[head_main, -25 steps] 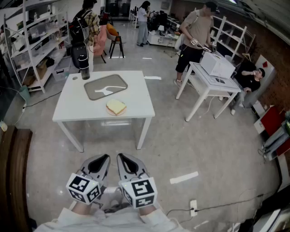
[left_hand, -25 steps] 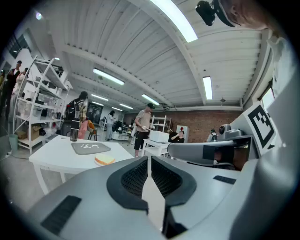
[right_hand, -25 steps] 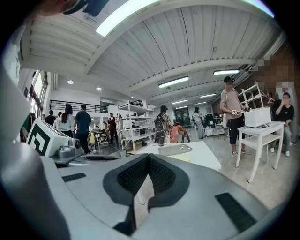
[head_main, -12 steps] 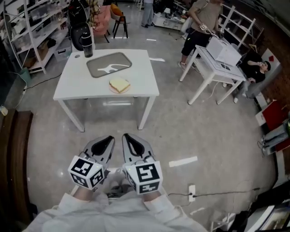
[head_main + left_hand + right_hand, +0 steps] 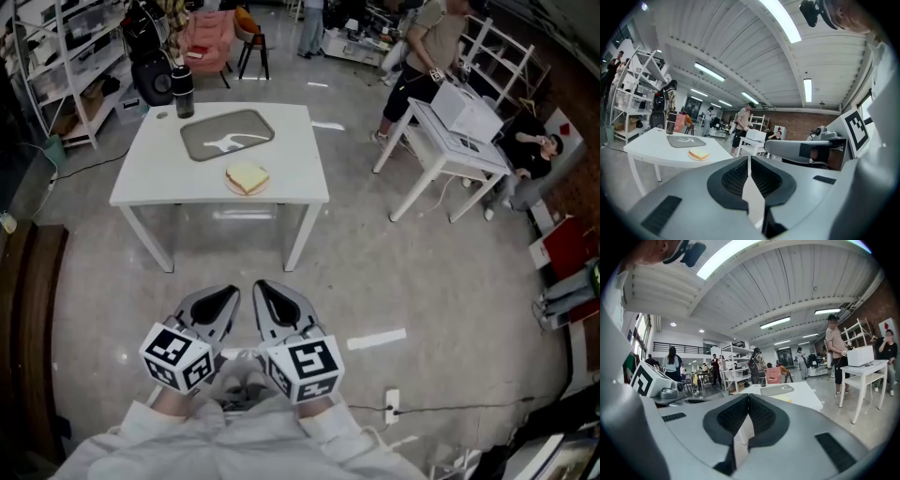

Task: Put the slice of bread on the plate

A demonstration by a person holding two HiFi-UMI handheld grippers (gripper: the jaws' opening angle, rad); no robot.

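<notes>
Bright overhead strip lights, fisheye edges.

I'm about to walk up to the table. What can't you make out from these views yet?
- Head view: what, if anything, lies under the bread slice; it is too small to tell.
- Head view: what the white shape on the grey tray is; also too small.
- Right gripper view: the bread slice is mostly hidden behind the body of the right gripper.
</notes>
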